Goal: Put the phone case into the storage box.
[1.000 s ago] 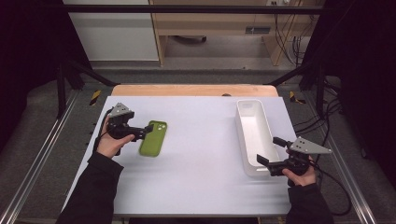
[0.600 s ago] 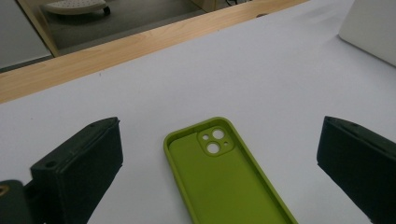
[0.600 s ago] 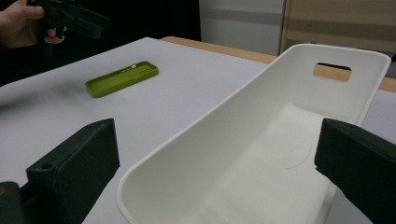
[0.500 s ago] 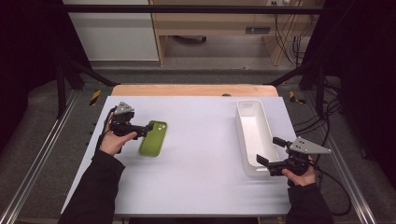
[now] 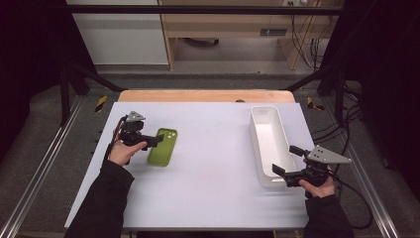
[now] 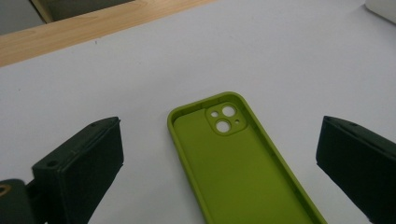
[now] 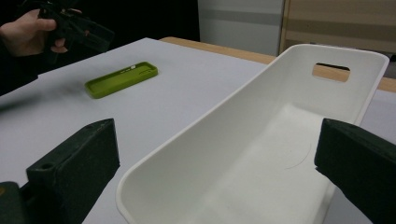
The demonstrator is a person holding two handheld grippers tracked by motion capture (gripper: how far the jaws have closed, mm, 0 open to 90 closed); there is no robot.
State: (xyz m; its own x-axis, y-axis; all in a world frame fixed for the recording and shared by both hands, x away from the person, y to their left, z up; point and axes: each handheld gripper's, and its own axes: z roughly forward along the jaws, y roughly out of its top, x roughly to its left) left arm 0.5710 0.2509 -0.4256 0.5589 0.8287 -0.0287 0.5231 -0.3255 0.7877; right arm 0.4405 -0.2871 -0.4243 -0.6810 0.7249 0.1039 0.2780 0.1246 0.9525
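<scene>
White tabletop (image 5: 213,163): left gripper (image 5: 157,141) spread wide over green phone case (image 5: 163,147).

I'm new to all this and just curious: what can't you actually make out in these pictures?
- Green phone case: near end cut off by the bottom edge of the left gripper view.
- White tray: near corner cut off by the bottom edge of the right gripper view.
- Left gripper: blurred, far off there.
</scene>
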